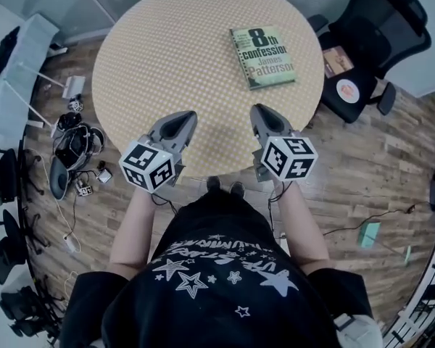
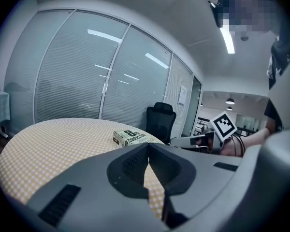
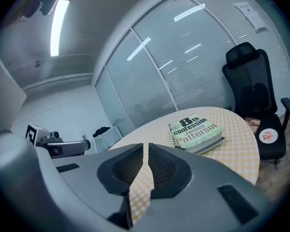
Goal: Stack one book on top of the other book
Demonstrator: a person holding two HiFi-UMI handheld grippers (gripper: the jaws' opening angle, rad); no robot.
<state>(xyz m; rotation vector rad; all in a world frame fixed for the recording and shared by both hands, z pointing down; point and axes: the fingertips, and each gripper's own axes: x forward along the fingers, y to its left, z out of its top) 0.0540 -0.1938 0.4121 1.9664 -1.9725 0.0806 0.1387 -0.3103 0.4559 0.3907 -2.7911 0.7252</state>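
Both tongs, left gripper (image 1: 181,119) and right gripper (image 1: 262,116), hang pinched together and empty, well short of the book (image 1: 263,56), so nudging it unopened could slide it off the table (image 1: 167,56).

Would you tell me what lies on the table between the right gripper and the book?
Nothing: only bare checked tablecloth separates the right gripper from the book, as the head view and the right gripper view both show.

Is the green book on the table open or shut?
Shut. The book lies flat on the round table with its front cover facing up, the whole title showing and no pages spread.
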